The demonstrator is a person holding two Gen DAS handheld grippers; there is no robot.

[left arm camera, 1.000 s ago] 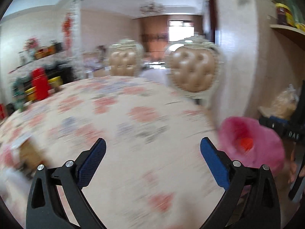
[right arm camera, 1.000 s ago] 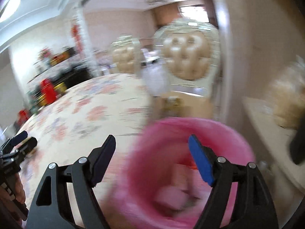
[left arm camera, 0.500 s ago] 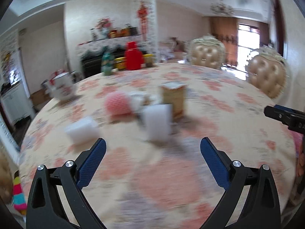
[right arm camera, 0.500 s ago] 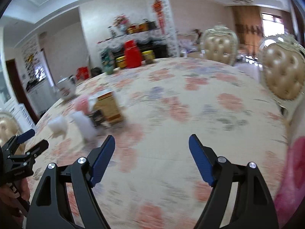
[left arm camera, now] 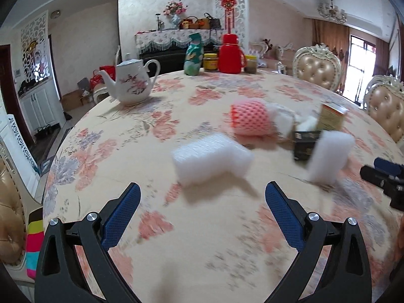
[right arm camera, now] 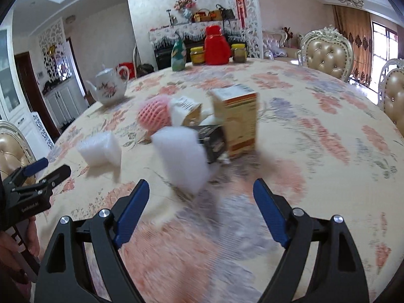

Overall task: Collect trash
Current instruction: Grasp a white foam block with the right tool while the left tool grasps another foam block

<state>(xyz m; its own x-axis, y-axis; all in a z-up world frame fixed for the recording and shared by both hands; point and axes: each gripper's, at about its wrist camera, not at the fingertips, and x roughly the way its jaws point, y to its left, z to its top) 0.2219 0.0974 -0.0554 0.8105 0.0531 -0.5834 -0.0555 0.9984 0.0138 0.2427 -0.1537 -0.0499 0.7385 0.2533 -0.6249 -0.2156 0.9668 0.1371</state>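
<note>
Left gripper (left arm camera: 202, 199) stands wide apart and empty above the floral table (left arm camera: 106, 151), a white foam block (left arm camera: 212, 159) lying just beyond its fingertips. Right gripper (right arm camera: 200, 197) is empty, its jaws opening, facing an upright foam piece (right arm camera: 181, 159). Behind: pink foam net (right arm camera: 154, 113), yellow carton (right arm camera: 237, 123), black box (right arm camera: 213, 141), clustered together.

Bright dining room: pale patterned walls (left arm camera: 83, 30), tufted cream chairs (left arm camera: 317, 69), chandelier (left arm camera: 332, 12), curtained window (right arm camera: 383, 48), draped sideboard (left arm camera: 174, 39).
</note>
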